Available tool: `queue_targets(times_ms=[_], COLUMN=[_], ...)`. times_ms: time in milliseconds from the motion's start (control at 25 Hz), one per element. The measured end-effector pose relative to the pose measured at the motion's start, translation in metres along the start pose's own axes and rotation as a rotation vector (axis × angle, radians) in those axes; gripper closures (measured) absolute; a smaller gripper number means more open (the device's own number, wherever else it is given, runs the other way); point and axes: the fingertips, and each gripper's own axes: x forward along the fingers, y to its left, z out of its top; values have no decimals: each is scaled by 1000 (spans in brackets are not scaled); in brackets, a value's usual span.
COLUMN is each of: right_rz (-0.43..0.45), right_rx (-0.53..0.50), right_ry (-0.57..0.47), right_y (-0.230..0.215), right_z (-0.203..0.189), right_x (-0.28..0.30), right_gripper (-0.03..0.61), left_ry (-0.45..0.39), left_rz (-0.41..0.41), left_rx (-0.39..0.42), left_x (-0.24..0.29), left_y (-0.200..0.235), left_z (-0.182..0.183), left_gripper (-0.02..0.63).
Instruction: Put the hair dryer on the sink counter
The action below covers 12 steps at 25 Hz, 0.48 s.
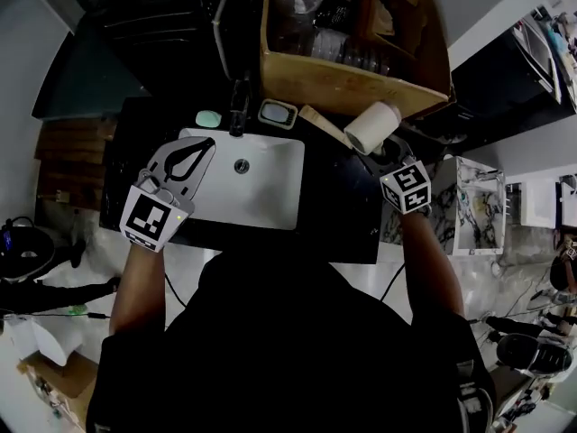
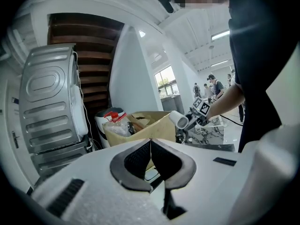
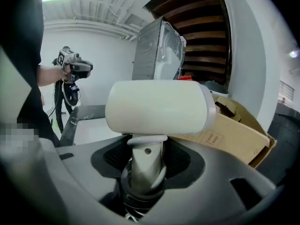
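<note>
While the left claw is closed empty, the right claw grips the one hair dryer.

The right hand-held gripper apparently hides the lower handle of the hair dryer.

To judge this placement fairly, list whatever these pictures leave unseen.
Right gripper view: the hair dryer's cord, hidden below the handle by the right gripper.
Head view: that gripper's jaws, under its marker cube.
Left gripper view: most of the sink, behind the left gripper.
</note>
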Motion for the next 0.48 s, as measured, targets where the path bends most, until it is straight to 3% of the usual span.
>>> queue_targets(times_ms=[200,480], right_rz=[83,179], right_rx=[-105,-148], right_ry=[66,143], right_y=[10,26], right_z=[-18,-57], right_x=[31,60], right_gripper=[365,365], left_ry=[28,39], left_rz=[38,52], left_rx=[-24,6], left_x=[-6,-8], left_y=[3,1], left_z=[-8,-17], left_gripper=[598,598])
